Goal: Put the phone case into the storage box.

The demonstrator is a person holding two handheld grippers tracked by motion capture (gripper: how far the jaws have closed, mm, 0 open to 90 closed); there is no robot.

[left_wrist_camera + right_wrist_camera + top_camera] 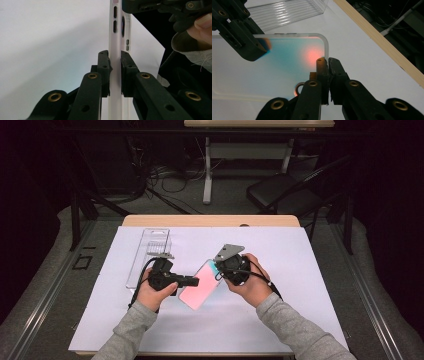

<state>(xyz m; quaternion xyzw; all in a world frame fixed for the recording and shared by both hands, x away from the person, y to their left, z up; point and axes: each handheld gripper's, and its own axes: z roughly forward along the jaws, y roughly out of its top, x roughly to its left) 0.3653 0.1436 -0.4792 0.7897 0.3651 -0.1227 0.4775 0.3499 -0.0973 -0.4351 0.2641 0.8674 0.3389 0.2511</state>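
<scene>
Your white table cover (280, 270) carries a clear plastic tray (150, 252) at its far left. Above the middle, the pink-to-teal phone case (197, 292) hangs between your grippers: your left gripper (115, 72) pinches one edge, your right gripper (328, 80) pinches the opposite edge.

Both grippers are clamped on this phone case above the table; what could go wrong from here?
1. The right gripper pinches just the thin rim of the phone case near one corner, so the case may slip out or flex.
2. The left gripper clamps the case edge-on; pulling the hands apart could twist or tear it.
3. If dropped, it could land near the clear plastic tray.
</scene>
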